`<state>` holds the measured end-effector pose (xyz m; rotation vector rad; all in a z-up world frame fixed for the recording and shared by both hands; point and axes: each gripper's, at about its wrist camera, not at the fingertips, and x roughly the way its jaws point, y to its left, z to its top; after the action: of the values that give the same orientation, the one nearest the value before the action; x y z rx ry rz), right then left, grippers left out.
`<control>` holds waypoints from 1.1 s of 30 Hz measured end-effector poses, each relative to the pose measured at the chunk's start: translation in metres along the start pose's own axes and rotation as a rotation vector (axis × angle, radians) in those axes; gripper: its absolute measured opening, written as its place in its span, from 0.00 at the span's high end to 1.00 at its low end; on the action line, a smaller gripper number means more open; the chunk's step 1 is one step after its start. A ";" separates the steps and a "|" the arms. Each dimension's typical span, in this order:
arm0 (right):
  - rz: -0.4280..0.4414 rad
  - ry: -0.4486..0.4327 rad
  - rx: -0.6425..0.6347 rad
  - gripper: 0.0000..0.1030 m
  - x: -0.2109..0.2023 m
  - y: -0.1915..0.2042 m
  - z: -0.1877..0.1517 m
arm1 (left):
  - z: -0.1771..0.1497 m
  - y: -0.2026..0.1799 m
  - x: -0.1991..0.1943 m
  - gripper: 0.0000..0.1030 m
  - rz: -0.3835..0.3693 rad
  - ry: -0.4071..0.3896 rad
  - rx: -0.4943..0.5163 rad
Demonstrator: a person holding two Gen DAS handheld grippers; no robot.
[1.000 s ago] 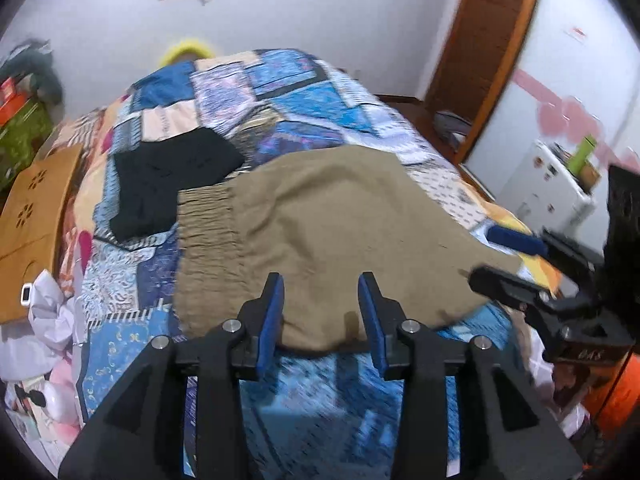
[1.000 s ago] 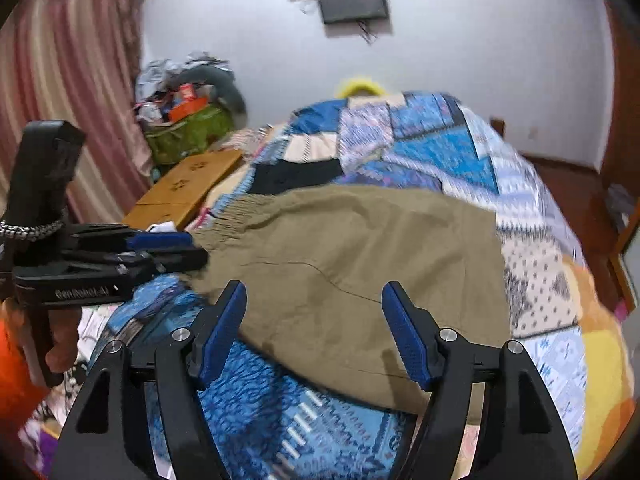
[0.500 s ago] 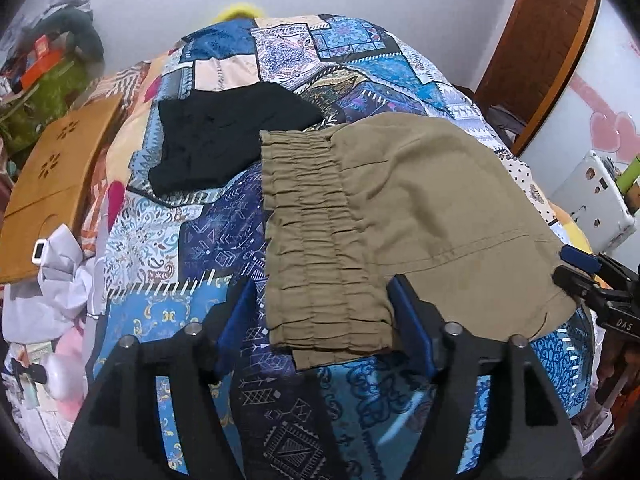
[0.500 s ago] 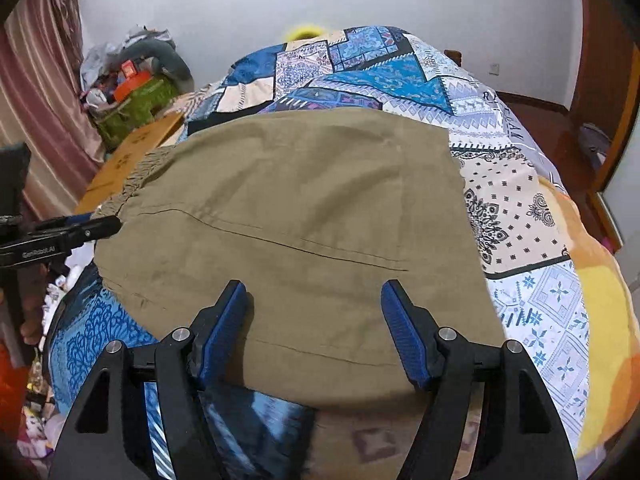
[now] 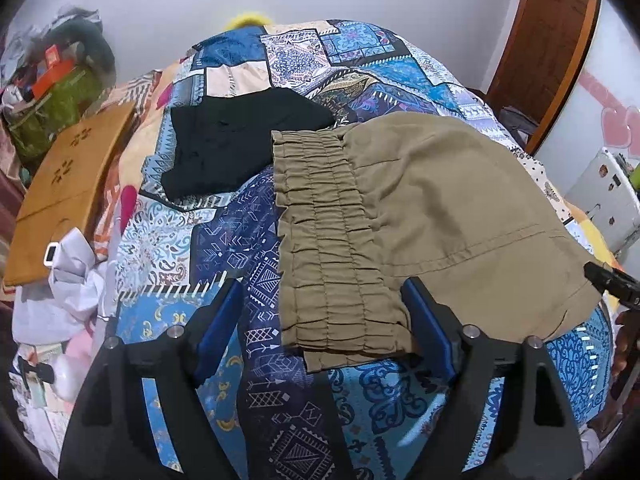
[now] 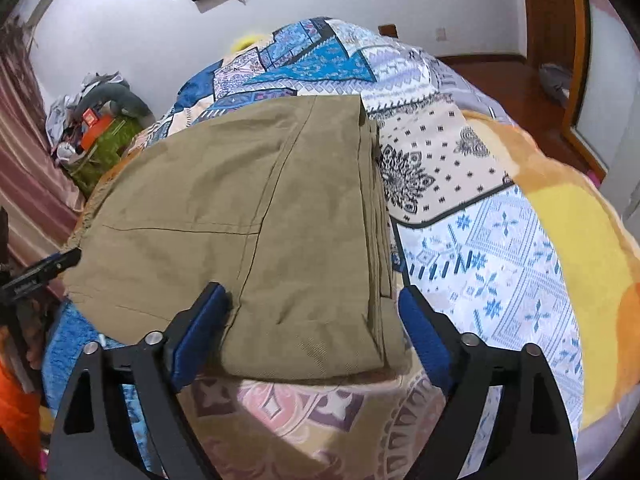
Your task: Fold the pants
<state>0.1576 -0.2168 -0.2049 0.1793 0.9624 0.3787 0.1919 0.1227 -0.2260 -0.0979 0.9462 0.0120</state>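
The patchwork bedspread [image 5: 248, 240] fills both views. A second ago the khaki pants [image 5: 440, 216] hung lifted between the two grippers, with their near edge raised off the cover; now they lie flat on it, folded into a broad rectangle, and both cameras sit lower and closer to the cloth.

The left gripper [image 5: 324, 320] has gone from nearly pinched on the fabric to spread wide, and its jaws are opening further. The corner of the elastic waistband [image 5: 332, 248] lies between its blue pads without either pad pressing on it: it has let go. The right gripper [image 6: 312, 320] has also widened and is opening; the folded end of the pants [image 6: 288, 240] lies between its pads, loose, with the right pad just off the stacked edge.

At the left of the room a green basket [image 5: 52, 108] holds a heap of mixed items, an orange box among them; what else is in it is too blurred to tell.

The pants show a gathered, ruched waistband toward the left view, a stitched seam across the leg panel, and several layers stacked evenly along the right-hand fold. A black garment [image 5: 236, 148] lies beyond the waistband, touching its far corner. A wooden board [image 5: 68, 188] leans at the bed's left edge.
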 end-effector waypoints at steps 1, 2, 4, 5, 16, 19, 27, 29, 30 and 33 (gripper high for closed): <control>0.002 0.004 0.003 0.17 -0.001 0.000 0.000 | 0.001 0.001 -0.001 0.20 -0.003 0.003 -0.004; 0.004 0.011 0.005 0.17 -0.002 0.001 0.001 | 0.001 0.001 -0.001 0.20 -0.005 0.006 -0.008; 0.000 0.027 -0.009 0.17 -0.004 0.003 0.005 | 0.006 0.002 -0.005 0.20 -0.007 0.018 -0.010; -0.010 0.033 -0.028 0.17 -0.006 0.005 0.009 | 0.010 0.003 -0.008 0.20 -0.009 0.017 -0.010; -0.053 -0.122 -0.162 0.16 -0.030 0.019 0.079 | 0.079 0.014 -0.035 0.17 0.051 -0.097 -0.010; -0.052 -0.131 -0.168 0.16 -0.021 0.020 0.101 | 0.096 0.017 -0.023 0.17 0.052 -0.090 0.002; -0.066 -0.088 -0.164 0.16 0.042 0.009 0.153 | 0.127 0.024 0.030 0.17 0.047 -0.040 -0.012; -0.064 -0.052 -0.141 0.17 0.065 0.000 0.166 | 0.131 0.024 0.043 0.17 0.037 -0.028 -0.009; -0.064 -0.023 -0.126 0.17 0.080 -0.006 0.172 | 0.132 0.024 0.048 0.17 0.033 -0.024 -0.005; -0.080 0.032 -0.108 0.19 0.118 -0.018 0.188 | 0.133 0.021 0.064 0.17 0.033 -0.006 0.021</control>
<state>0.3772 -0.1838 -0.1946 0.0364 0.9746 0.3600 0.3354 0.1538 -0.2021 -0.0633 0.9420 0.0327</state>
